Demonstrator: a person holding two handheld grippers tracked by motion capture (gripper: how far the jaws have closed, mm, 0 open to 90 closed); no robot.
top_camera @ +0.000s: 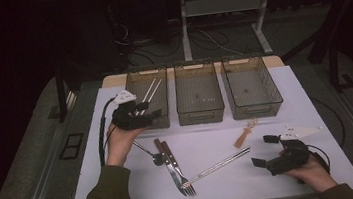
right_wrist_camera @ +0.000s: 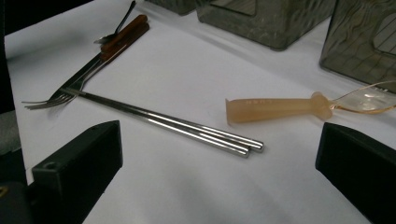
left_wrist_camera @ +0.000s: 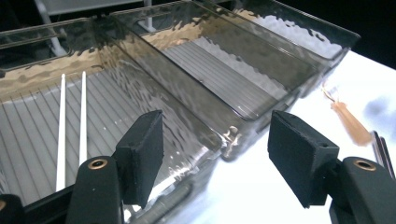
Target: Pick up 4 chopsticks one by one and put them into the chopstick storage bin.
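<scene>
Right gripper view – metal chopsticks (right_wrist_camera: 187, 126) lie ahead of the right gripper's (right_wrist_camera: 219, 186) wide-apart jaws.

a dim lab or recording studio, set up as a test bench

a white-topped rectangular table (top_camera: 284, 92) stands alone on a grey floor with black surroundings; behind it are loose dark cables (top_camera: 208, 38) and the pale metal legs of another bench (top_camera: 185, 28). three identical smoky clear plastic bins (top_camera: 199, 99) sit in a neat row (nothing homely about them), with cutlery such as a pair of steel chopsticks (right_wrist_camera: 187, 127) laid out like samples.
</scene>
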